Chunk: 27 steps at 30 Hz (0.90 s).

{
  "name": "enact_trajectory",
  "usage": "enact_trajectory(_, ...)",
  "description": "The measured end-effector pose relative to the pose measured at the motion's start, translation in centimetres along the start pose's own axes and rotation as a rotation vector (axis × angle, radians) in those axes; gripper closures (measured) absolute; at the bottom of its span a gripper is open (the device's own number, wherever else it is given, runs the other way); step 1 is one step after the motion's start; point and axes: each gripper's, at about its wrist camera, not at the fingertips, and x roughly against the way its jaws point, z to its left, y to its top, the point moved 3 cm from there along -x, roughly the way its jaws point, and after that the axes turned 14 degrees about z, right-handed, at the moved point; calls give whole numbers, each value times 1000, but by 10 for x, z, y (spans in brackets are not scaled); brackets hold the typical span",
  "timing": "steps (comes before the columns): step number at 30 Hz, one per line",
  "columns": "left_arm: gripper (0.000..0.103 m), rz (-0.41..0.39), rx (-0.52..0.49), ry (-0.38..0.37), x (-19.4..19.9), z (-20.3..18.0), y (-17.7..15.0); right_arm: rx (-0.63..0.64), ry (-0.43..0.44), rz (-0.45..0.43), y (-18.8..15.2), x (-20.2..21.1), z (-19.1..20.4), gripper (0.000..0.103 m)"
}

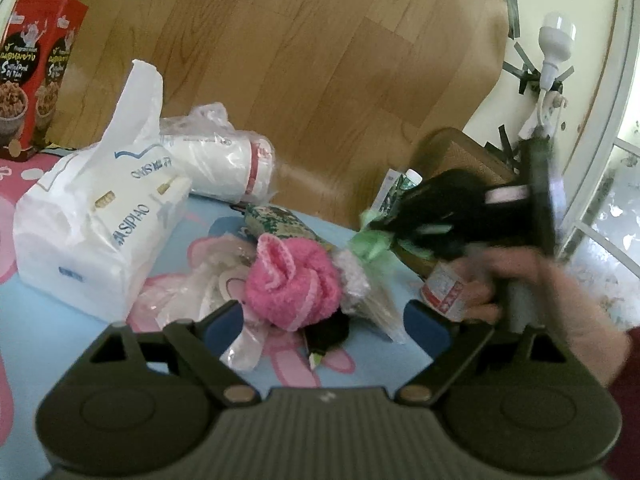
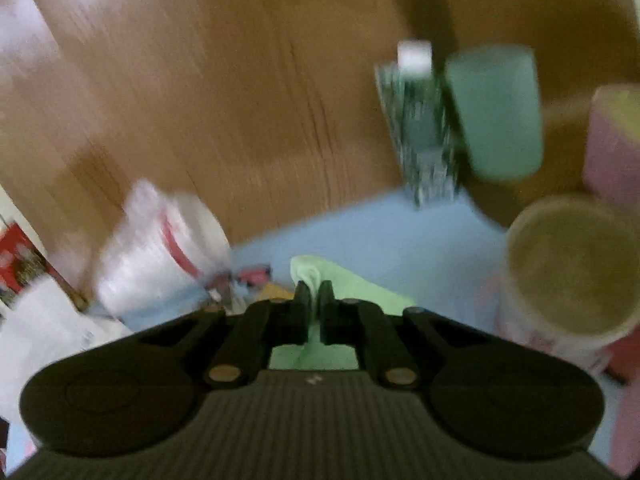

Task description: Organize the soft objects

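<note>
Here the right hand-held gripper [image 2: 315, 292] is clenched on a light green cloth [image 2: 352, 290], a fold of it pinched between the jaws while the rest trails forward and to the right over the blue worktop [image 2: 360, 232]; that view is badly blurred. The left hand-held gripper [image 1: 324, 320] is released, jaws spread wide, and the pink fuzzy sock ball [image 1: 294, 282] lies straight ahead between its fingertips, on the worktop among crinkled plastic wrap. The ball is roundish, with no clear long axis, so approach angle should matter little. The left side is clearly nearer it. A tissue pack [image 1: 96, 236] sits to the left, well apart.
</note>
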Motion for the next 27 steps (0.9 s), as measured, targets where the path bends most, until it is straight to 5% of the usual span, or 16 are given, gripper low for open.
enact_trajectory(5,12,7,17,-4,-1,5,1,60,89,-178,-10,87,0,96)
enact_trajectory(9,13,21,32,-35,-3,8,1,204,147,-259,-60,156,-5,96)
enact_trajectory(12,19,52,6,-110,-5,2,-1,352,145,-214,-115,176,-11,92)
enact_trajectory(16,21,133,-88,-219,-14,-18,-9,436,-12,-58,-188,154,-33,89)
enact_trajectory(20,21,210,-130,-264,-13,-38,-22,357,-48,-44,-223,141,-52,34)
enact_trajectory(27,25,327,-141,-381,2,-78,-52,350,13,-94,-225,153,-54,21)
